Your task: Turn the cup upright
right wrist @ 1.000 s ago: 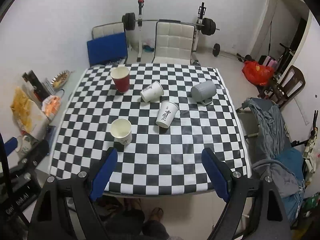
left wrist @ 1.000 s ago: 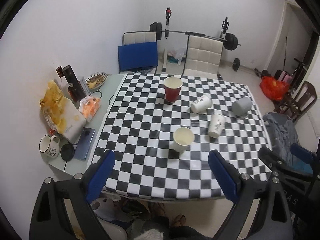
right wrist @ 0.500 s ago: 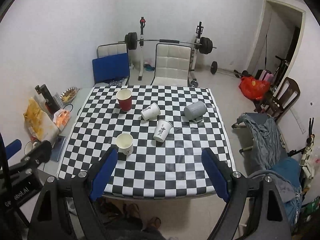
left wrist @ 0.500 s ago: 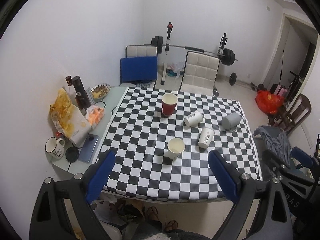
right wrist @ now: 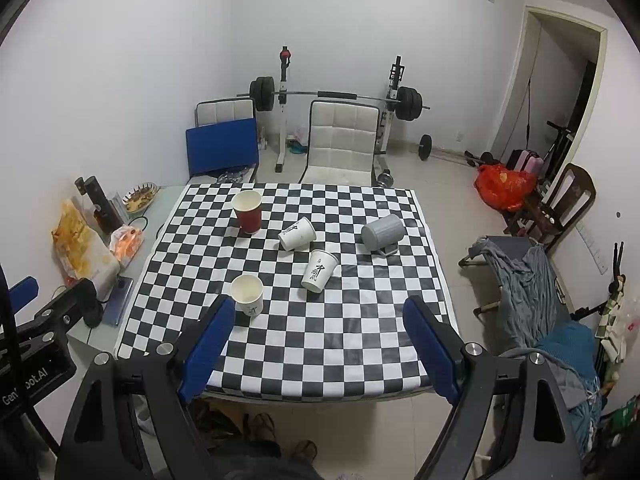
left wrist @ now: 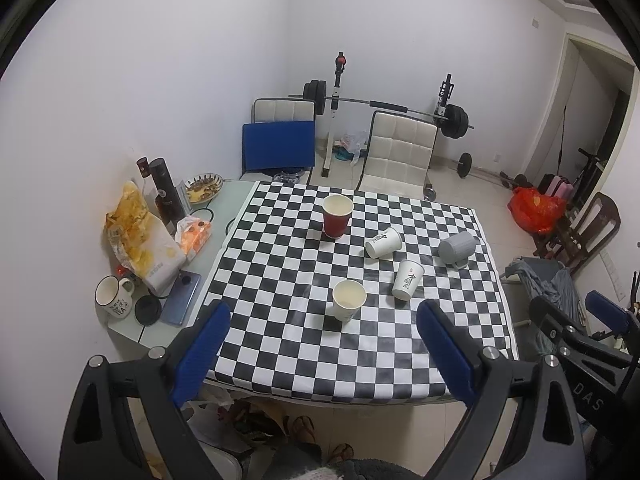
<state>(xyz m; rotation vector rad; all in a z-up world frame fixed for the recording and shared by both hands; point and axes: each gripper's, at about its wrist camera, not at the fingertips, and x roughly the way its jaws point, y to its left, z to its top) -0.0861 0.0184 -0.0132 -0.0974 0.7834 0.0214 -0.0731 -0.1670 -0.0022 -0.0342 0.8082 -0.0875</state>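
Observation:
On the checkered table (left wrist: 280, 344) (right wrist: 360, 344) a red cup (left wrist: 337, 216) (right wrist: 248, 212) and a white cup (left wrist: 349, 306) (right wrist: 248, 295) stand upright. Two white printed cups lie on their sides, one farther back (left wrist: 383, 242) (right wrist: 297, 233) and one nearer (left wrist: 407, 279) (right wrist: 318, 270). A grey mug (left wrist: 457, 248) (right wrist: 382, 233) lies on its side at the right. My left gripper (left wrist: 324, 350) and right gripper (right wrist: 318, 346) are both open and empty, held high over the table's near edge.
A side shelf at the left holds a snack bag (left wrist: 138, 236), a white mug (left wrist: 113, 296), a phone (left wrist: 181, 302) and bottles (left wrist: 166, 188). White chairs (left wrist: 396, 156), a blue chair (left wrist: 278, 148) and a barbell rack (left wrist: 384, 104) stand behind the table. Clothes (right wrist: 532, 280) hang on a chair at right.
Both grippers have pulled back and up from the table, so the cups look smaller and farther. No cup has moved. Both grippers stay open.

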